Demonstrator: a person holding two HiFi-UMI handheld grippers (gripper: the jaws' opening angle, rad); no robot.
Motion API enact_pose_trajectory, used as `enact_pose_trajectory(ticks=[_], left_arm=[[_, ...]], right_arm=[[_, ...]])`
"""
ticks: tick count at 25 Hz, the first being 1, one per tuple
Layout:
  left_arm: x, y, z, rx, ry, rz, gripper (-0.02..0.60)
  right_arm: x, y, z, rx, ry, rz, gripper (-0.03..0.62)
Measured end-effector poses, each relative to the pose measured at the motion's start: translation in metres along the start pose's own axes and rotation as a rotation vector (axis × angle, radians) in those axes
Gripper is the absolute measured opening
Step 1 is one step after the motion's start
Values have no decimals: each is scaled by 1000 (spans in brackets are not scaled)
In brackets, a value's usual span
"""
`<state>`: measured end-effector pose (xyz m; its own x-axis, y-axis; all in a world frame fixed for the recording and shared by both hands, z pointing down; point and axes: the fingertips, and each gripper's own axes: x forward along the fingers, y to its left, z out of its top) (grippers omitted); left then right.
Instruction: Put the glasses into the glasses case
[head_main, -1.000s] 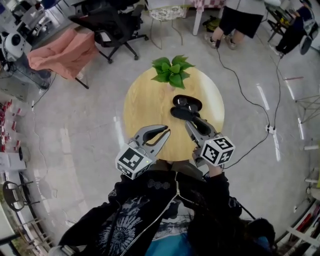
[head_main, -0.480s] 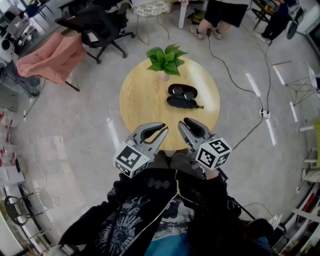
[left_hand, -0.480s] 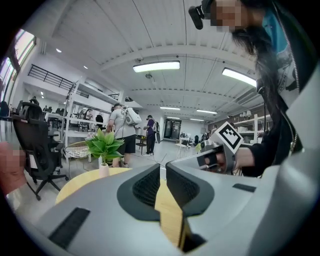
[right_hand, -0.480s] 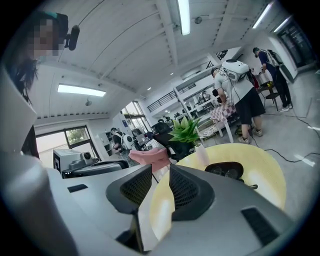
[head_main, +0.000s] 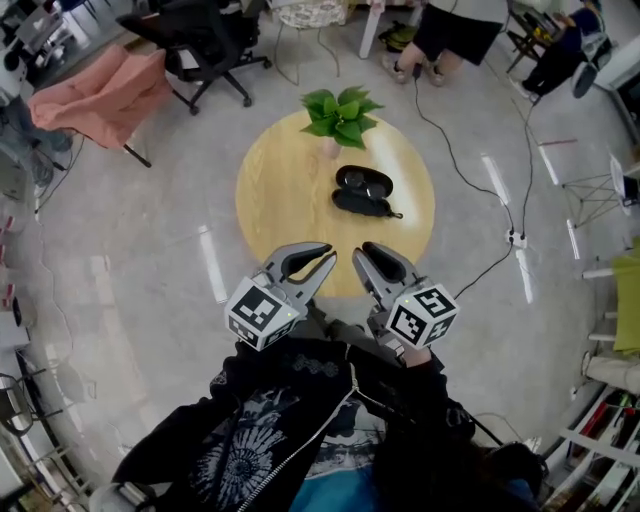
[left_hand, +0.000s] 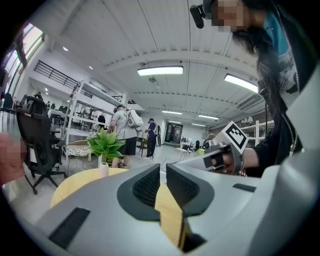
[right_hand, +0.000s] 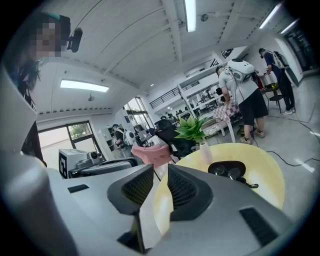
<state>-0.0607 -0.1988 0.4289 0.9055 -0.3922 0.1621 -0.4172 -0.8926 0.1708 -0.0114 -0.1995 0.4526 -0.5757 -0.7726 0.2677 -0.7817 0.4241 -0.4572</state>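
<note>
left gripper (left_hand: 163, 170): hovering over the near edge of the table (head_main: 285, 205), jaws sitting a narrow gap apart, nothing between them, gripping nothing.
right gripper (right_hand: 160, 172): hovering just beside the left one, tips pointing toward the table. Jaws have just been closing and are now showing a slim gap, with nothing in it.
glasses (head_main: 366, 184): lying inside the far half of the glasses case (head_main: 360, 203), well apart from both grippers.
glasses case: lying open on the table, just past centre, near the plant (head_main: 340, 112). The near half is probably the lid, hard to tell from here.
plant: standing upright in a small pale vase at the table's far edge.
cable (head_main: 452, 150): trailing across the floor right of the table.
</note>
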Motion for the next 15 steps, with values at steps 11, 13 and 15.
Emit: enact_pose_trajectory(ticks=[11, 13, 15], left_arm=[[4, -27, 2, 1, 14, 54, 38], [6, -41, 0, 1, 23, 59, 38], [9, -55, -2, 5, 28, 65, 38]], right_arm=[[-32, -4, -9, 12, 9, 25, 80], [-44, -5, -13, 10, 12, 32, 80], [-57, -6, -16, 6, 10, 41, 80]])
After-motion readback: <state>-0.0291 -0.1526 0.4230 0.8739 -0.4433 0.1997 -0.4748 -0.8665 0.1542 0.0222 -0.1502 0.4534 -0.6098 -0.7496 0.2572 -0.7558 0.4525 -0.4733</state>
